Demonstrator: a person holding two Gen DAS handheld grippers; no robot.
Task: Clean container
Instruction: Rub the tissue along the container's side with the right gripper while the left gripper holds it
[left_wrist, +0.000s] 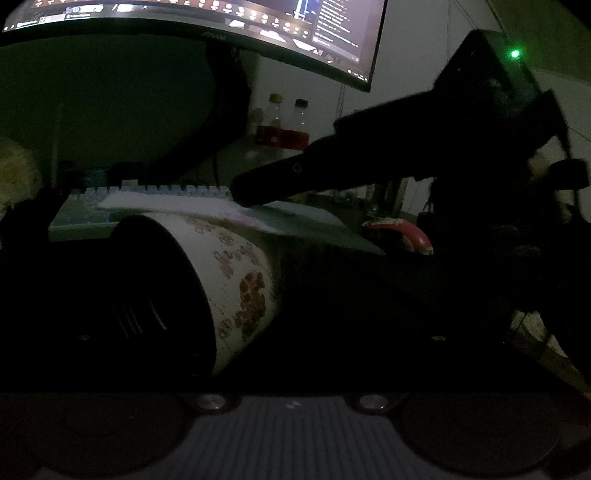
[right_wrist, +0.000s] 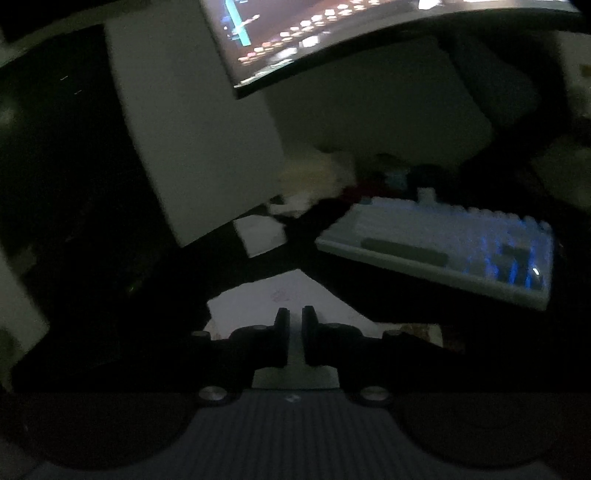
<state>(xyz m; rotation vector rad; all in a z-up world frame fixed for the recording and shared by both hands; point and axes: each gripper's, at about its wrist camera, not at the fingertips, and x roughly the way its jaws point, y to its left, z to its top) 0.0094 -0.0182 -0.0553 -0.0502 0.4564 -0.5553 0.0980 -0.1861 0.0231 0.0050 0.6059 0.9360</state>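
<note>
Dominating the far edge of the desk (left_wrist: 369, 288), a curved monitor (left_wrist: 207, 22) supplies nearly all the light, so much of both views is too dark to read. Below it a backlit keyboard (right_wrist: 443, 243) lies along the far side of the desk. Nearer, the container (left_wrist: 236, 280), a white cup with a brown printed pattern, lies tipped on its side between the fingers of the left gripper (left_wrist: 258, 314); those fingers are lost in shadow, so whether the jaws clamp it cannot be told. The tilt likely presents the wall and mouth for wiping. A white tissue (left_wrist: 177, 205) is draped over the top of the container. The right gripper (right_wrist: 294, 325) reaches in from the right, its tip touching the tissue; in the right wrist view its jaws stand narrow, with the white sheet passing between them, apparently pinched to serve as the wiping pad.
</note>
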